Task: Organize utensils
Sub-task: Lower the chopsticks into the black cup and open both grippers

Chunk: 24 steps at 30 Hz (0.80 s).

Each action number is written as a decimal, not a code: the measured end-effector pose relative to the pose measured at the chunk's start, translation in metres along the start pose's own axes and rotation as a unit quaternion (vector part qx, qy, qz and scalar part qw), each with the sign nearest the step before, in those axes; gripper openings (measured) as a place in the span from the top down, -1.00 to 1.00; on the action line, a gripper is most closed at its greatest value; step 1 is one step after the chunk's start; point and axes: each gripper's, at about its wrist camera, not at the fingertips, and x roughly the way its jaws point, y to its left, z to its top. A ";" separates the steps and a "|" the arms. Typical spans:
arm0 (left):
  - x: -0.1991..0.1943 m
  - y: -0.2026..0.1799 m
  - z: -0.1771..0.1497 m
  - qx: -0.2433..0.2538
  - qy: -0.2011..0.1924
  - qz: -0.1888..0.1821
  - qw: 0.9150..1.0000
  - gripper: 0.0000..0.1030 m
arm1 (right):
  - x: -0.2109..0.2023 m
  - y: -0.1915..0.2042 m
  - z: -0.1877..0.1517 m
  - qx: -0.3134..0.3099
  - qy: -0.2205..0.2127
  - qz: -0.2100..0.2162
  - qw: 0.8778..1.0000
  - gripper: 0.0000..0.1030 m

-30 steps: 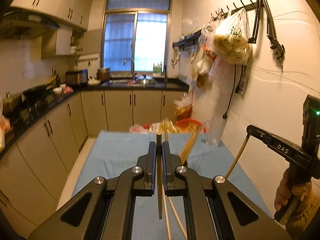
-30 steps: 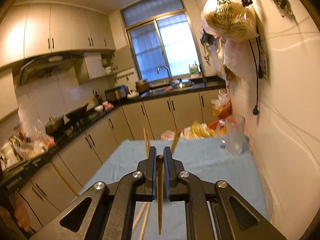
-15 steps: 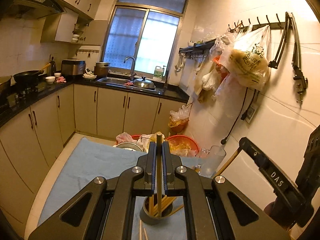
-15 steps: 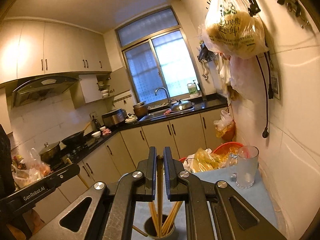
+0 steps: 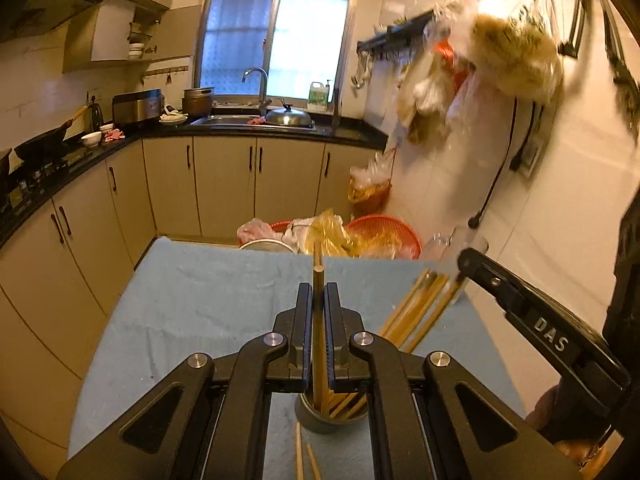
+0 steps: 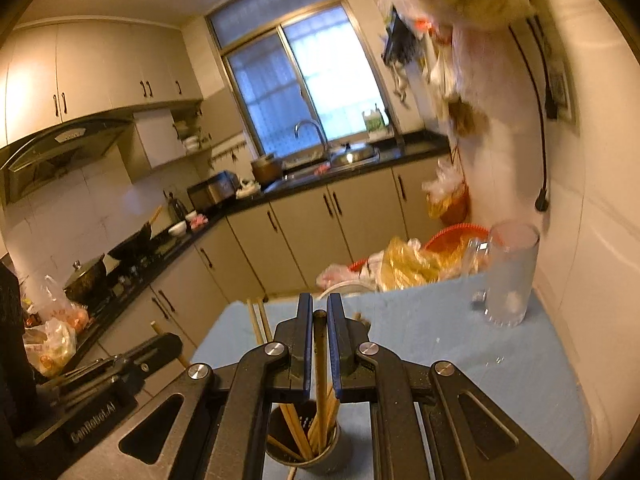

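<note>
Two grips on: your left gripper [image 5: 319,320] pinches one chopstick [image 5: 319,344] over the holder [image 5: 330,416], bottom centre; your right gripper [image 6: 320,332] pinches another chopstick [image 6: 320,360] above it.

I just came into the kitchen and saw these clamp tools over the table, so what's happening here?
A person is sorting chopsticks into a grey holder cup on the blue-covered table. The left hand-held gripper is shut on one chopstick, and the right hand-held gripper is shut on another chopstick; both point down into the cup, which already holds several. A couple of loose chopsticks lie beside the cup.
</note>
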 end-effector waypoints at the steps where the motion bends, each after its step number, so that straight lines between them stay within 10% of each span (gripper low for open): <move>1: 0.001 -0.001 -0.003 0.003 -0.001 0.003 1.000 0.90 | 0.003 -0.001 -0.002 0.003 0.005 0.002 1.000 0.84; 7: -0.009 -0.006 -0.010 0.019 -0.008 0.014 1.000 0.81 | 0.013 -0.009 -0.011 0.018 0.023 0.003 1.000 0.68; 11: -0.026 -0.005 -0.016 0.019 -0.017 0.023 0.999 0.27 | 0.004 -0.009 -0.009 0.016 0.015 -0.001 1.000 0.30; 24: -0.083 0.002 -0.062 0.015 -0.004 0.058 0.998 0.00 | -0.068 -0.005 -0.021 -0.002 0.011 -0.018 1.000 -0.23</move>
